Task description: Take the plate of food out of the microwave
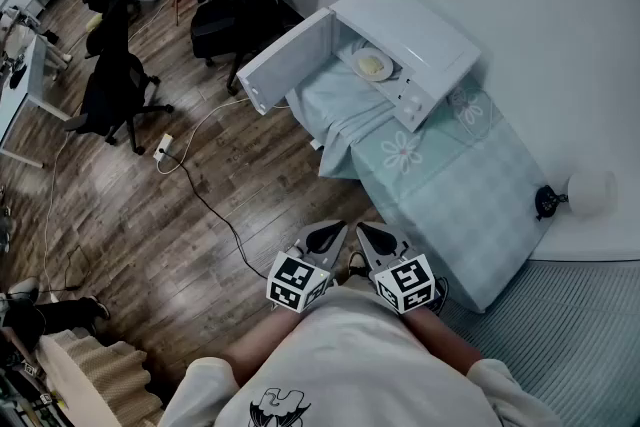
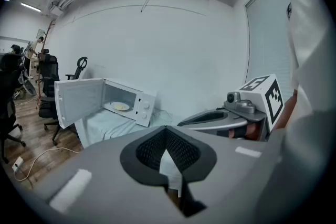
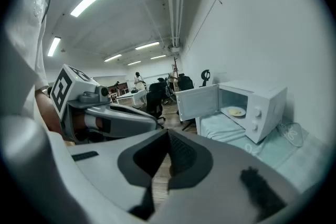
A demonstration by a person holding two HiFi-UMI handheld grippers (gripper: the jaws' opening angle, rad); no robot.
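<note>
In the head view the microwave [image 1: 425,35] stands at the far end of a counter [image 1: 470,205] covered with a pale flowered cloth, its door [image 1: 285,65] swung wide open to the left, and the plate of food [image 1: 372,65] sits inside on the oven floor; the left claw [image 1: 325,238] and the right claw [image 1: 380,238] hang side by side close to the person's body over the wooden floor [image 1: 150,205], well apart from the microwave, with office chairs [image 1: 120,85] and a trailing cable [image 1: 215,215] off to the left. In the left gripper view the left claw [image 2: 167,131] has its jaws drawn together at the tips with nothing between them, the open door [image 2: 79,99] and the plate [image 2: 120,106] show small in the distance, and the right claw [image 2: 210,118] lies just beside it. In the right gripper view the right claw [image 3: 169,136] is likewise pinched closed and empty, and the plate [image 3: 236,111] shows inside the open microwave [image 3: 268,99] across the room. As I judge it, only the door is dealt with: the plate is untouched, so the walk up to the counter, the spreading of a claw, the grip on the plate's rim and the level carry out past the door are all left to do
</note>
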